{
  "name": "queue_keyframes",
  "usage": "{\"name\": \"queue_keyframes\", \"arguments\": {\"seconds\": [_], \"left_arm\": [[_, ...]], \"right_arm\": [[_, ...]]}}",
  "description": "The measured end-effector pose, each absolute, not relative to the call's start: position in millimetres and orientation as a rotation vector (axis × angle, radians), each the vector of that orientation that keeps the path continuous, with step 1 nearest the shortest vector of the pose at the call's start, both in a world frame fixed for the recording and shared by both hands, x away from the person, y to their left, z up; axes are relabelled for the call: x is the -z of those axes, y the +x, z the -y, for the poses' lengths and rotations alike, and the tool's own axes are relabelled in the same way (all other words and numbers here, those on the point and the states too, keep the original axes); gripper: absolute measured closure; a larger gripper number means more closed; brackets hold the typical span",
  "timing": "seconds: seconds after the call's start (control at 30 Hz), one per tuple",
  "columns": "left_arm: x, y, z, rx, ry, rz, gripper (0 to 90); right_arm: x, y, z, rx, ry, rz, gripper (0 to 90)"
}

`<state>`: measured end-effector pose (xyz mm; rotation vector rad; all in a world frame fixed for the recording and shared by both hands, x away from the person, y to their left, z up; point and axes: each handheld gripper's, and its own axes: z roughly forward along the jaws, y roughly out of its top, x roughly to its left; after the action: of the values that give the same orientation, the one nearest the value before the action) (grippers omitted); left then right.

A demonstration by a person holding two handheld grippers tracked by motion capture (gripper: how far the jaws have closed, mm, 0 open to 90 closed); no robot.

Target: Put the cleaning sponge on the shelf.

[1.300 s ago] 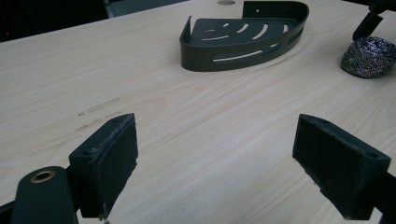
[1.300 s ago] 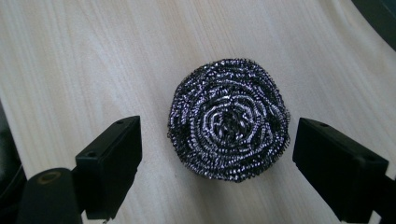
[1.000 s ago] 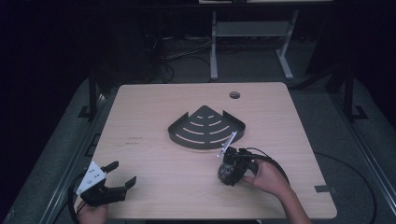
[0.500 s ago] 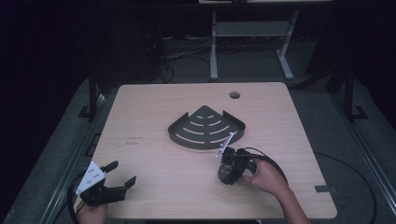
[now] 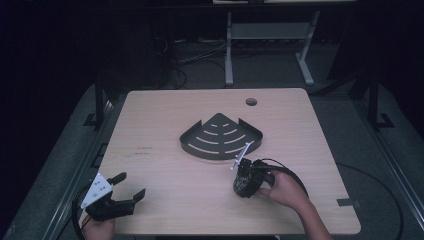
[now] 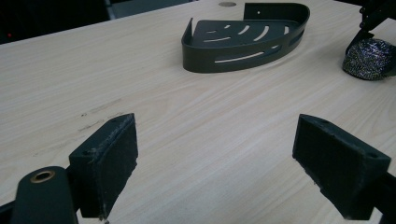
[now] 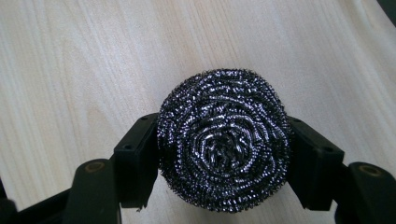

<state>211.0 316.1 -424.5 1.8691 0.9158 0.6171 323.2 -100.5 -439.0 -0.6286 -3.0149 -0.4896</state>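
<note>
Your right gripper (image 7: 224, 154) is clamping a steel wool scourer (image 7: 223, 144) between its jaws. Your left gripper (image 6: 215, 154) is gaping wide, holding nothing, over the table (image 5: 165, 125).

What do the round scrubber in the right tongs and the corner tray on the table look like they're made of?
Scrubber: coiled metal wire, likely steel wool; the shiny silver strands spiral and glint.
Corner tray: thin dark sheet, probably matte-coated metal, though plastic is possible; crisp slots, even upright wall.
Table: pale wood-grain surface, probably laminate.
</note>
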Motion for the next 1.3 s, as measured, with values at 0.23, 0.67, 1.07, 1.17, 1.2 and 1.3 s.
{"name": "queue_keyframes", "arguments": {"seconds": [0.23, 0.67, 1.07, 1.17, 1.2, 1.3], "left_arm": [[424.6, 211.0, -315.0, -0.614, 1.869, -0.914, 13.4], [424.8, 211.6, -314.0, -0.615, 1.878, -0.91, 13.4], [424.4, 211.4, -314.7, -0.616, 1.872, -0.912, 13.4], [424.4, 211.2, -314.4, -0.616, 1.87, -0.912, 13.4], [424.3, 211.3, -314.3, -0.617, 1.87, -0.912, 13.4], [424.2, 211.6, -314.2, -0.617, 1.872, -0.91, 13.3]], "right_arm": [[434.3, 323.1, 103.3, 0.519, -0.629, 3.002, 33.5], [410.6, 327.9, 103.0, 0.557, -0.599, 3.008, 33.4], [396.3, 336.4, 102.0, 0.588, -0.589, 2.991, 33.5], [393.7, 338.3, 101.2, 0.586, -0.586, 2.988, 33.5], [393.1, 339.0, 101.0, 0.586, -0.582, 2.989, 33.5], [391.5, 341.0, 100.2, 0.585, -0.582, 2.987, 33.5]]}}
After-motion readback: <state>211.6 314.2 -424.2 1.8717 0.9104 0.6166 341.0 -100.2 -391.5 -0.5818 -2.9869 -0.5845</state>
